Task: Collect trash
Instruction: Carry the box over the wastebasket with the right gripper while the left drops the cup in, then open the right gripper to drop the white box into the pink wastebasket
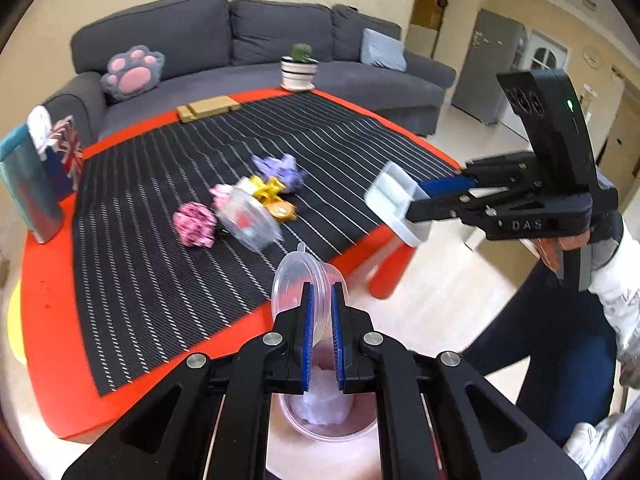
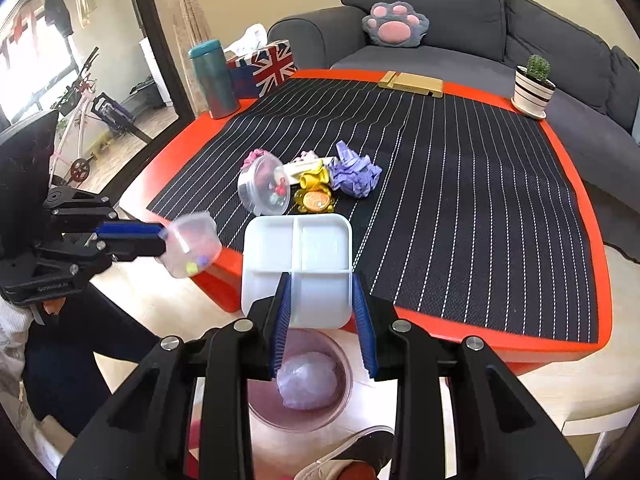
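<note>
My left gripper [image 1: 321, 292] is shut on the rim of a clear plastic tub [image 1: 298, 280], held tilted past the table's near edge. A pink bin [image 1: 330, 420] with a crumpled bag inside sits on the floor below. My right gripper [image 2: 321, 280] is shut on a white divided tray [image 2: 296, 252], also over the bin [image 2: 304, 384]. On the striped mat [image 2: 460, 200] lie a clear lidded tub [image 2: 264, 188], purple crumpled paper [image 2: 354, 174], a yellow wrapper [image 2: 314, 178], an orange piece [image 2: 316, 202] and a pink paper ball [image 1: 196, 224].
The red table [image 2: 592, 240] carries a teal flask [image 2: 212, 80], a Union Jack tissue box [image 2: 266, 66], a wooden block [image 2: 412, 84] and a potted cactus [image 2: 534, 88]. A grey sofa [image 2: 460, 16] stands behind. A person's leg [image 1: 560, 344] and shoe [image 2: 352, 456] are beside the bin.
</note>
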The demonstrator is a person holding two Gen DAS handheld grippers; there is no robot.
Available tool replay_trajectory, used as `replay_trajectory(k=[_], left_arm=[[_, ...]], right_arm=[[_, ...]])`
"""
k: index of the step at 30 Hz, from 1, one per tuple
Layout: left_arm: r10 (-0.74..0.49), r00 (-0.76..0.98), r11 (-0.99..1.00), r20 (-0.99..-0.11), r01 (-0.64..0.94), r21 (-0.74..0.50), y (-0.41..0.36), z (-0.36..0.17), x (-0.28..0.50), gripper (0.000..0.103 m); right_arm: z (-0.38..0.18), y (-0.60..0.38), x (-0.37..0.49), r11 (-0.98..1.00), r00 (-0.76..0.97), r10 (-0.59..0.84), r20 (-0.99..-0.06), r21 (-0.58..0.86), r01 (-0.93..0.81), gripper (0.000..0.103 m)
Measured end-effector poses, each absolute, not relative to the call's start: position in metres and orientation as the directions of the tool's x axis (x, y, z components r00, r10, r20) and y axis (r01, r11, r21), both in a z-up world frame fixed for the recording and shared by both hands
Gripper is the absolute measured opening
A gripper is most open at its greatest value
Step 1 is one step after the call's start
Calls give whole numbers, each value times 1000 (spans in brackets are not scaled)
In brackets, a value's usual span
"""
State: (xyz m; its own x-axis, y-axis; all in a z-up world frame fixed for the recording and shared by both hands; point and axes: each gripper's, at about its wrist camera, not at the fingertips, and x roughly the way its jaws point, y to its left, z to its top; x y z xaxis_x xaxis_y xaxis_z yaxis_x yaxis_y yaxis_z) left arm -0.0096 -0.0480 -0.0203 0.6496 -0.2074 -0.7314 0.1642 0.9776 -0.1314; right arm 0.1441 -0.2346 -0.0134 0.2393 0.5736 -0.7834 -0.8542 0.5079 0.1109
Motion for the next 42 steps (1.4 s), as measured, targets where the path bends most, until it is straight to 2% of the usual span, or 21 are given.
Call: replay_trajectory(k=[6,9,10,11,12,13,20,42], left_arm=[[-253,609,963,-752,230,-138,-65,-29,-9,9],[-260,604,961,-754,237,-142,-68,-31,-8,22],[-257,607,962,-752,232,-142,-68,-31,-8,43],[-253,614,964,-748,221,-145,-67,-32,-7,58],[-253,620,965,-742,212,-152,-66,-31,-7,80],[-258,631,965,-732,201,-168,-63,-30,-7,89],[-239,645,971,-726,164,-174,-56,-28,-4,94],[-198,691,976,-696,76,-202,-26,-21,-6,95]], right_arm=[[-17,-243,140,503,227,572,-788,118,-856,30],[-19,-247,140,503,222,570,-791,122,-856,30],[-19,-248,140,503,221,569,-792,123,-856,30],[-20,-248,140,503,219,569,-793,124,-855,30],[-20,-249,140,501,217,569,-793,126,-856,30],[-20,-249,139,500,215,569,-793,127,-857,30],[-22,-248,135,481,199,572,-796,129,-867,30],[-31,-236,104,341,72,573,-816,158,-927,30]])
